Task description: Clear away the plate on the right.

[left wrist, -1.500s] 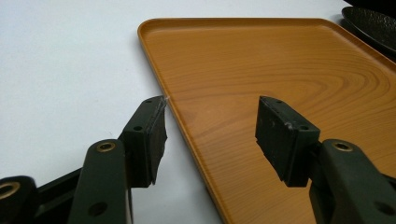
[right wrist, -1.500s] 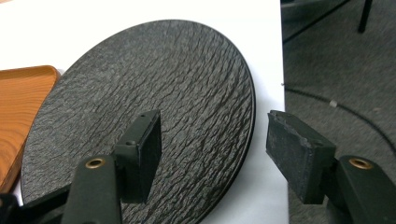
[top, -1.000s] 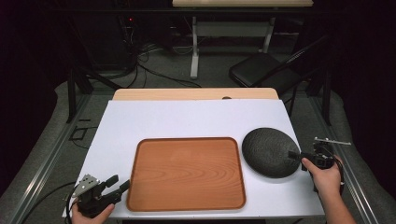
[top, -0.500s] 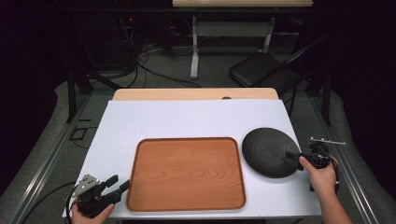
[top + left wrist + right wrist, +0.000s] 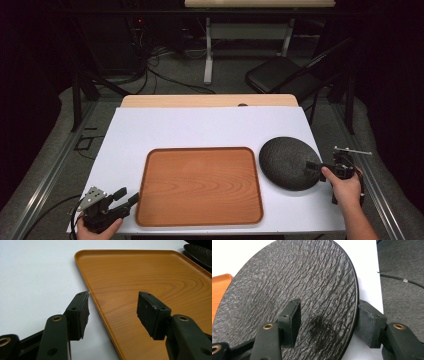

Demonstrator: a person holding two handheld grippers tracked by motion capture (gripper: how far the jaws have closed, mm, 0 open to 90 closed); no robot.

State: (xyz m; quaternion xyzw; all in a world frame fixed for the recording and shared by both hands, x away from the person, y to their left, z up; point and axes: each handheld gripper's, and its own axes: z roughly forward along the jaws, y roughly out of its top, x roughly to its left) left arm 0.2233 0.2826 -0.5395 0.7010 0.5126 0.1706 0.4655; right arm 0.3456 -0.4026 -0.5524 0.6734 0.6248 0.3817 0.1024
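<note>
The right gripper (image 5: 314, 166) is reaching in from the right edge of the white table (image 5: 200, 127) and straddling the rim of the dark plate (image 5: 287, 162), its jaws having just been closing with the plate's edge between them. In the right gripper view one jaw is lying over the plate's ridged top face and the other is standing just outside the rim at the table's edge — whether the pads are pressing on the plate yet I cannot tell, though a gap is showing at the inner pad. The plate is sitting flat on the table's right side, just beside the wooden tray (image 5: 200, 186). The left gripper (image 5: 125, 196) is resting at the near left corner of the table, jaws standing wide and holding nothing. The left gripper view is showing what the high view is not — the tray's raised left rim is running between the two pads, one pad over bare table, the other over the tray's floor, neither clamped on it.
</note>
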